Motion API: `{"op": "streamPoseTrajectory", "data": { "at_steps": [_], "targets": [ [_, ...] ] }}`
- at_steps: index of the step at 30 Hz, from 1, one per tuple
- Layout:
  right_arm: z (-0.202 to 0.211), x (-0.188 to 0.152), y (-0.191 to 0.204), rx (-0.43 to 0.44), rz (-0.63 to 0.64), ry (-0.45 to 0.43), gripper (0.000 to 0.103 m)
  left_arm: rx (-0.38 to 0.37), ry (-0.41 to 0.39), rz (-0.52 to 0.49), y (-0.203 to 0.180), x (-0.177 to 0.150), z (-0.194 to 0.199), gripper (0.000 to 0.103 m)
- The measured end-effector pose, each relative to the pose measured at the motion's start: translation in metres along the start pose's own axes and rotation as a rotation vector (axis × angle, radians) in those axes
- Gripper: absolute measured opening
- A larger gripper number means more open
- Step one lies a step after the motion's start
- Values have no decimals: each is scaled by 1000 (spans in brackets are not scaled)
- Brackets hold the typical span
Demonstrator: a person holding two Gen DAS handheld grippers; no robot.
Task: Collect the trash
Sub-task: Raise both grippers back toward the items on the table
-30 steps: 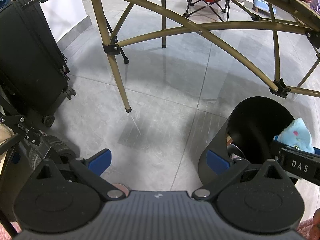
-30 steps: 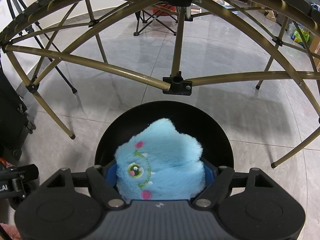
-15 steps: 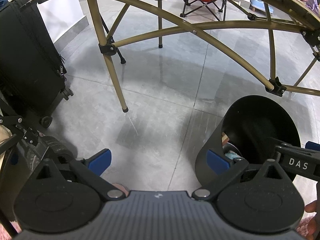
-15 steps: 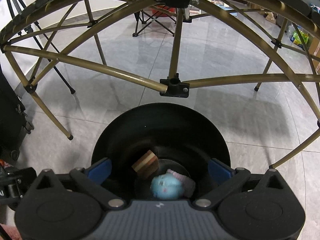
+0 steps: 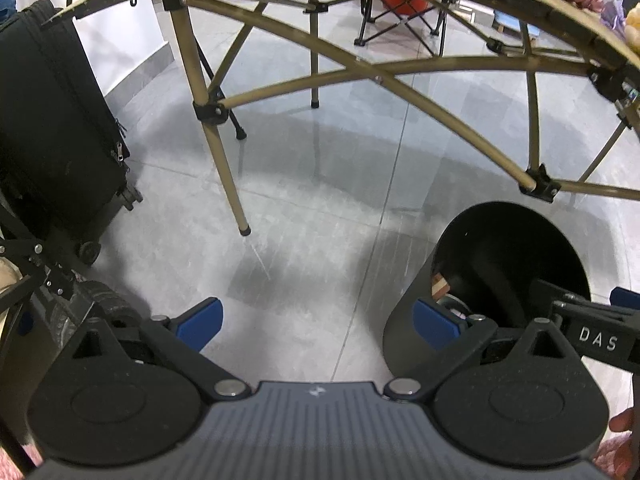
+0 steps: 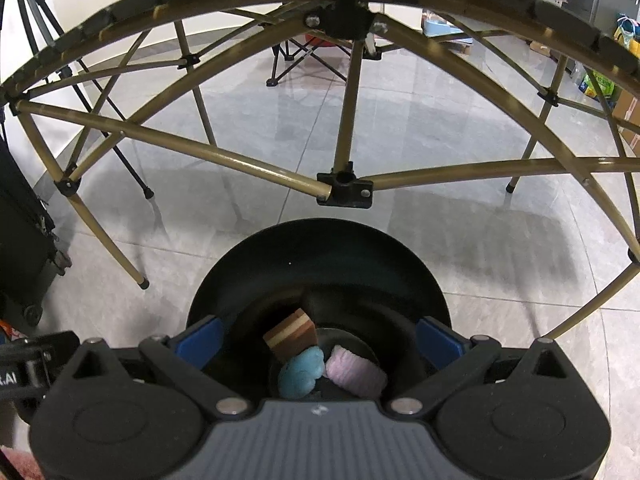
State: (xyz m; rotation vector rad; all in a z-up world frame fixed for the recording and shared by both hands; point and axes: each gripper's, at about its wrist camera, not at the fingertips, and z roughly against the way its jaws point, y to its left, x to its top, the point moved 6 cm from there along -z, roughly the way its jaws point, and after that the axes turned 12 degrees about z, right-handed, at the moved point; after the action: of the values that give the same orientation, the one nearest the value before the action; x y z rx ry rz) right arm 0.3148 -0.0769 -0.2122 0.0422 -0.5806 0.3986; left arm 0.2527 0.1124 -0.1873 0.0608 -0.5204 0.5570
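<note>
The blue plush toy (image 6: 301, 372) lies at the bottom of the black bin (image 6: 316, 256), touching a pink soft piece (image 6: 356, 374) on its right, with a brown striped block (image 6: 291, 336) just behind them. My right tool (image 6: 318, 334) hangs above the bin's mouth, its jaws having just been opening; they stand wide with nothing between them. My left tool (image 5: 316, 322) is also spread wide and empty over the grey tiled floor (image 5: 320, 216), left of the bin (image 5: 504, 240). Beyond the bin rise the brass-coloured legs of a folding bench (image 6: 344, 120). A black suitcase (image 5: 52, 120) stands at the far left, and a folding chair (image 5: 404, 12) sits far back.
</note>
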Motion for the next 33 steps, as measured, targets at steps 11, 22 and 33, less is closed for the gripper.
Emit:
{"op": "streamPoseTrajectory", "data": {
  "at_steps": [11, 22, 33],
  "targets": [
    [37, 1, -12, -7, -10, -80, 103, -38, -141, -10, -5, 2, 35, 103],
    [99, 10, -30, -7, -5, -238, 103, -106, -281, -11, -15, 13, 81, 103],
    [162, 30, -56, -71, 25, -480, 103, -162, -413, -10, -36, 37, 131, 103]
  ]
}}
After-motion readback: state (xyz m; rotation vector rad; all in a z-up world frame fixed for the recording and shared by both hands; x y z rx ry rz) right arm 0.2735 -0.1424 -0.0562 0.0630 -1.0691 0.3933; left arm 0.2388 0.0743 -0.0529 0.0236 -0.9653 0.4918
